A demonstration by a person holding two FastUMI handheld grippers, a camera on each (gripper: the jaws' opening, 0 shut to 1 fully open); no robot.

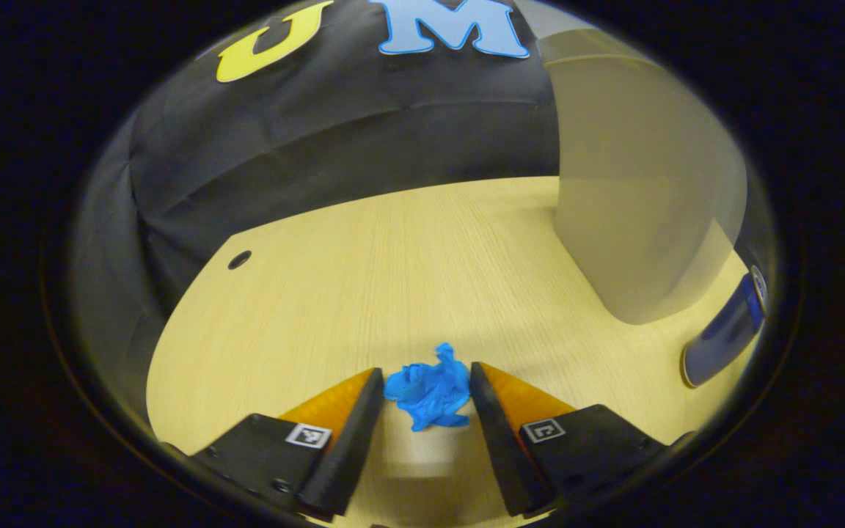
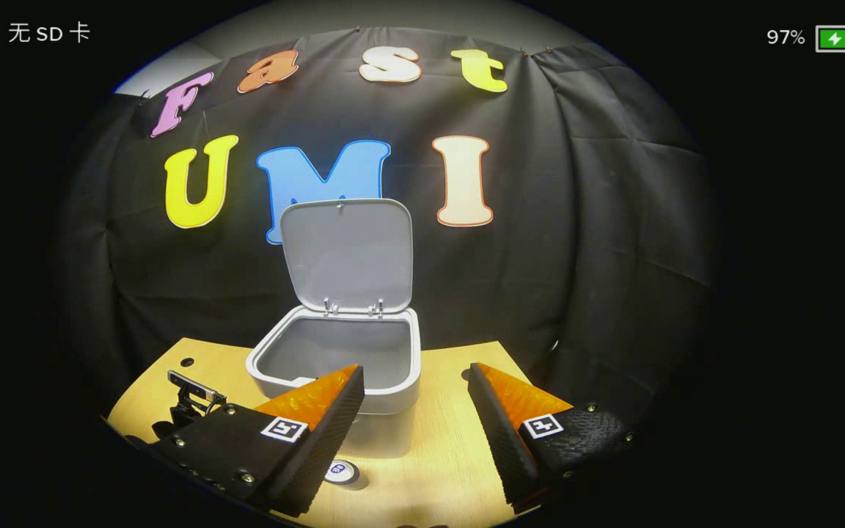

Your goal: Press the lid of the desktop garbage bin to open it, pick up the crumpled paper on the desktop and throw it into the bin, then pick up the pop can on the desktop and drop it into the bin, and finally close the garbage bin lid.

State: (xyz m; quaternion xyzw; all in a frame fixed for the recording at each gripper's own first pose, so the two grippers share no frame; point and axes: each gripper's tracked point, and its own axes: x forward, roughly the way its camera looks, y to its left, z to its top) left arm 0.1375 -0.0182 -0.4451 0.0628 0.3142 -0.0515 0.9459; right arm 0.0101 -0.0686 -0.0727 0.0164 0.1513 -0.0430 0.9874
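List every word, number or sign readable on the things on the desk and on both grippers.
Pop can: any print on its side is too blurred to read; the mark on its top in the right gripper view is too small.
Left gripper and right gripper: square black-and-white pattern tags, no words.
Bin, crumpled paper: no text.

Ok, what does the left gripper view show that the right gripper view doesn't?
Left gripper view: the blue crumpled paper on the desk, between the fingers of the left gripper. Right gripper view: the lid raised and the bin's hollow inside, with the right gripper open in front. Both: the bin, the pop can and the desk.
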